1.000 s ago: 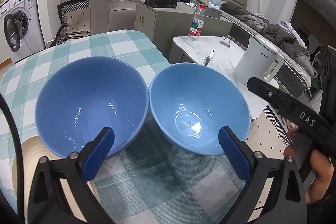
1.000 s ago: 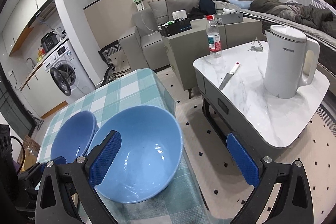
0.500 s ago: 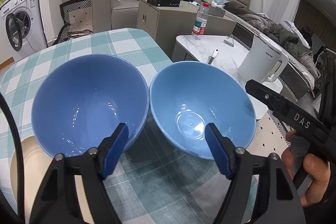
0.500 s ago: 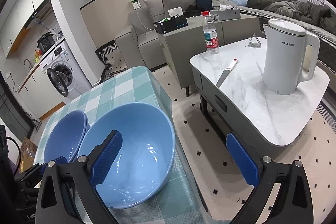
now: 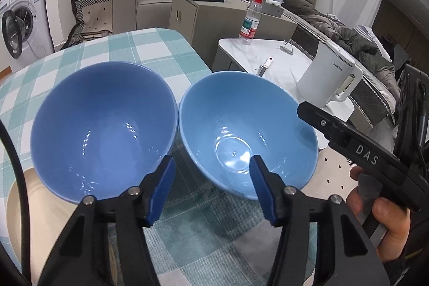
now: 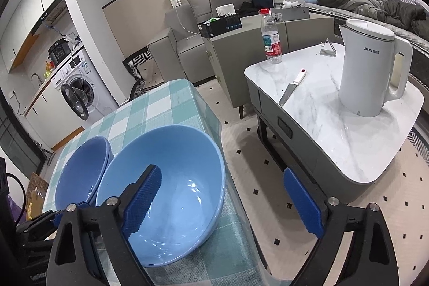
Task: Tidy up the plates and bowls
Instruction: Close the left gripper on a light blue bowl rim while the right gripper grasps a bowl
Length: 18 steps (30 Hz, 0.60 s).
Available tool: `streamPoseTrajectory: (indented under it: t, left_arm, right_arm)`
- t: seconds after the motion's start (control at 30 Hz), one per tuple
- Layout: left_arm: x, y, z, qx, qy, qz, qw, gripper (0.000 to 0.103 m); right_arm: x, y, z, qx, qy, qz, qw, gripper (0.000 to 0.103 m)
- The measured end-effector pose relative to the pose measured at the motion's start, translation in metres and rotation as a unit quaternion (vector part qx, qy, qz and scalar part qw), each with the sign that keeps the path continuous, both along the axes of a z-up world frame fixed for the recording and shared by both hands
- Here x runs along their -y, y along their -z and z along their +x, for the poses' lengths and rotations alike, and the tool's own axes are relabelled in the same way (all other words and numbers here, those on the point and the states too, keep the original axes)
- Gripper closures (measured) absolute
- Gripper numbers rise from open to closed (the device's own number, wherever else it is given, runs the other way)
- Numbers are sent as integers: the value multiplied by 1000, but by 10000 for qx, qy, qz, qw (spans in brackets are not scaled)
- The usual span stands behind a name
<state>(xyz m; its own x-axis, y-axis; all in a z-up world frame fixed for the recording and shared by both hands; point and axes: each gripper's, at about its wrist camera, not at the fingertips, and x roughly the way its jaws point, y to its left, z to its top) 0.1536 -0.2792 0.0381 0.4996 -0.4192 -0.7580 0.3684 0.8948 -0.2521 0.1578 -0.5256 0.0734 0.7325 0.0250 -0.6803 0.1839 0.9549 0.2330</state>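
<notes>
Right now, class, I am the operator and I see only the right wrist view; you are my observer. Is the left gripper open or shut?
Observer: Open. The left gripper has its fingers apart with nothing between them, and it points at the gap between the two bowls.
Operator: Is anything lying beyond the darker blue bowl, on the side away from me?
Observer: Yes. A cream plate lies on the table at the near left of the darker blue bowl, partly hidden by its rim.
Operator: What holds my own tool?
Observer: A bare hand grips the handle of the right gripper, just right of the lighter blue bowl.
</notes>
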Motion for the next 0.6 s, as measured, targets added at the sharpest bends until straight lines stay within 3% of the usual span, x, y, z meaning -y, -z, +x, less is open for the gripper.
streamPoseTrajectory:
  t: [0.07,0.2,0.4,0.47,0.6]
  left_arm:
    - [3,3,3,-33,-22,-20,10000,48]
    - [6,8,6,-105,-20,-56,9999,52]
    - [11,16,11,-151,-72,-6,9999,62]
    - [11,16,11,-106,-64,34,9999,65]
    - [10,17,11,-85,-62,55,9999,68]
  right_arm:
    - [1,3,1,-45,19,20,10000,22]
    - [4,9,4,-119,53,32,9999,25]
    - [6,18,8,-167,19,24,9999,41]
    - [6,21,10,-256,32,-21,9997,52]
    - [8,27,13,-382,28,38,9993,63]
